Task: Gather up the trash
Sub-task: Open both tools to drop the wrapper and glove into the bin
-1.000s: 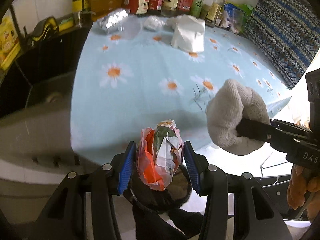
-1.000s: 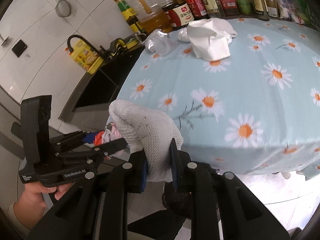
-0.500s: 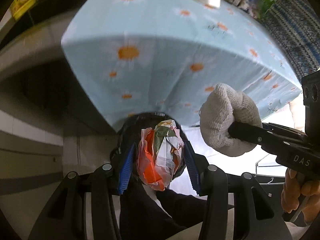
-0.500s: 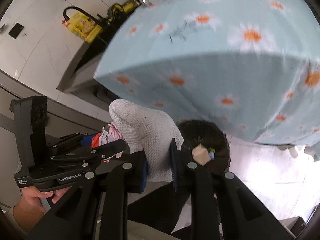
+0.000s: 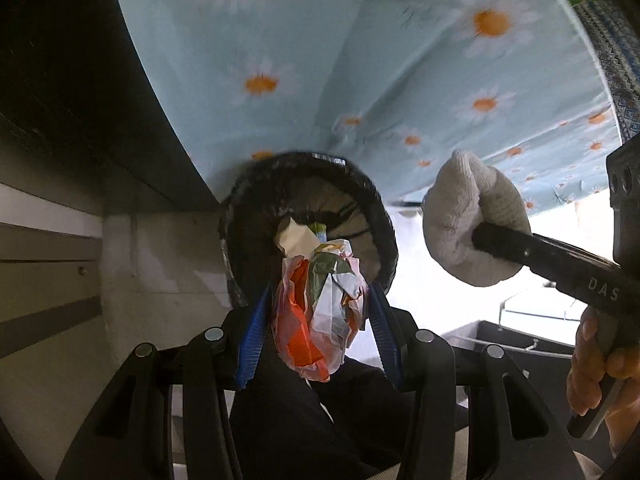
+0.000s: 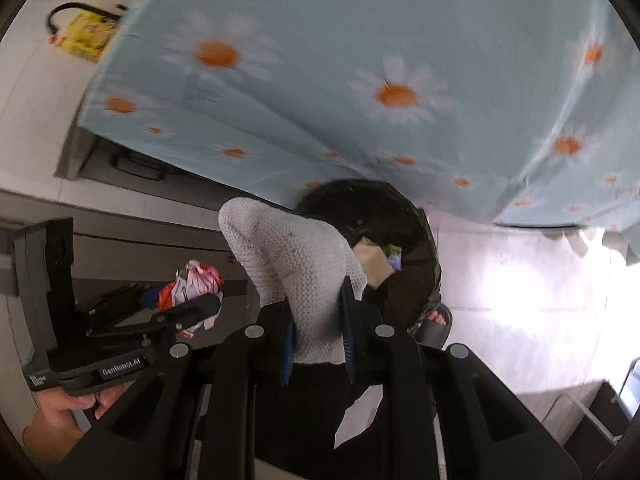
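**Over the bin: two loads of rubbish held above a half-filled liner**

Beside the draped table, the left gripper (image 5: 316,320) pinches a crumpled wrapper (image 5: 320,304) of orange, white and green film between its blue pads (image 5: 252,334), its jaws narrowed onto the wad's middle. The wrapper hangs just above the near rim of the bin (image 5: 240,248). It looks light, thin and springy, so a grip across the bulk of the wad, as here, seems the safest hold; a loose corner would likely tear or slip free.

To the right, the right gripper (image 6: 316,336) is closed on a knitted white glove (image 6: 292,264), gripped at its lower part, the rest standing up in a soft lump. In the right wrist view the glove sits at the left edge of the bin's mouth. Soft and limp, it should fall cleanly once let go, though the knit may cling to the ribbed pads.

The bin, lined with a black bag (image 6: 424,240), stands on the floor against the hanging daisy-print tablecloth (image 5: 400,60). Inside lie a tan scrap of cardboard or paper (image 6: 372,262) and a small green and blue piece (image 6: 394,254); what lies deeper cannot be made out. Beyond the bin, at far left in the right wrist view, a yellow bag (image 6: 86,34) rests on the counter.
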{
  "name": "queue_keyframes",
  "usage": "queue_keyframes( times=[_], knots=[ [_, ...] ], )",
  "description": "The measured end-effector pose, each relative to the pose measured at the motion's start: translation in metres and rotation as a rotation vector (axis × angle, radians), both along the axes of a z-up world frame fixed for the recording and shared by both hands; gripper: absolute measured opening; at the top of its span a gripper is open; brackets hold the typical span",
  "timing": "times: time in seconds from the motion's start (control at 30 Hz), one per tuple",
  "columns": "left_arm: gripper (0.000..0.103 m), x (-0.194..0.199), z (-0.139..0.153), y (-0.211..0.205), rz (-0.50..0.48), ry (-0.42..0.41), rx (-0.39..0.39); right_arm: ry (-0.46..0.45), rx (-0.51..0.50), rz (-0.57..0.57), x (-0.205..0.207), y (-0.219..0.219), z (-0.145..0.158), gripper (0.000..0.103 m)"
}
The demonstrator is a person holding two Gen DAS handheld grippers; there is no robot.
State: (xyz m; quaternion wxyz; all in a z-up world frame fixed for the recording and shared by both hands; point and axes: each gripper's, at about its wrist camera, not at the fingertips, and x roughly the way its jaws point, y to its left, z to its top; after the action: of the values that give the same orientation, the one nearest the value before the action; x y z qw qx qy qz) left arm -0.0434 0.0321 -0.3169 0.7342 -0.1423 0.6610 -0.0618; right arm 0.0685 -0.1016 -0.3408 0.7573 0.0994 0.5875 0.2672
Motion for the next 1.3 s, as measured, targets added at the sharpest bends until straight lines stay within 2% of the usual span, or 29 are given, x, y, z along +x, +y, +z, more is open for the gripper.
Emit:
queue_keyframes(
  times=[0.23, 0.47, 0.63, 0.67, 0.7, 0.73, 0.77, 0.9, 1.1, 1.3],
  knots=[
    [0.047, 0.012, -0.062, 0.011, -0.024, 0.111, -0.023, 0.11, -0.042, -0.072, 0.013, 0.002, -0.046, 0.021],
    [0.048, 0.04, -0.097, 0.017, -0.02, 0.137, -0.047, 0.169, -0.079, -0.114, 0.024, 0.0, -0.084, 0.021],
    [0.049, 0.047, -0.113, 0.008, -0.057, 0.156, -0.057, 0.205, -0.086, -0.136, 0.029, 0.0, -0.103, 0.023],
    [0.049, 0.047, -0.115, 0.007, -0.064, 0.157, -0.061, 0.212, -0.084, -0.142, 0.03, 0.001, -0.105, 0.025],
    [0.058, 0.048, -0.117, 0.005, -0.066, 0.161, -0.066, 0.216, -0.085, -0.153, 0.031, 0.002, -0.107, 0.029],
    [0.072, 0.048, -0.118, 0.005, -0.065, 0.169, -0.065, 0.221, -0.088, -0.164, 0.033, 0.002, -0.108, 0.04],
    [0.075, 0.048, -0.12, 0.005, -0.063, 0.18, -0.061, 0.229, -0.085, -0.179, 0.034, 0.0, -0.109, 0.043],
    [0.075, 0.05, -0.117, 0.007, -0.07, 0.191, -0.046, 0.236, -0.078, -0.197, 0.038, -0.003, -0.108, 0.043],
    [0.075, 0.053, -0.101, 0.022, -0.027, 0.173, -0.045, 0.209, -0.08, -0.205, 0.038, -0.008, -0.094, 0.044],
    [0.075, 0.046, -0.086, 0.026, -0.044, 0.166, -0.041, 0.187, -0.096, -0.185, 0.028, -0.005, -0.082, 0.045]
  ],
)
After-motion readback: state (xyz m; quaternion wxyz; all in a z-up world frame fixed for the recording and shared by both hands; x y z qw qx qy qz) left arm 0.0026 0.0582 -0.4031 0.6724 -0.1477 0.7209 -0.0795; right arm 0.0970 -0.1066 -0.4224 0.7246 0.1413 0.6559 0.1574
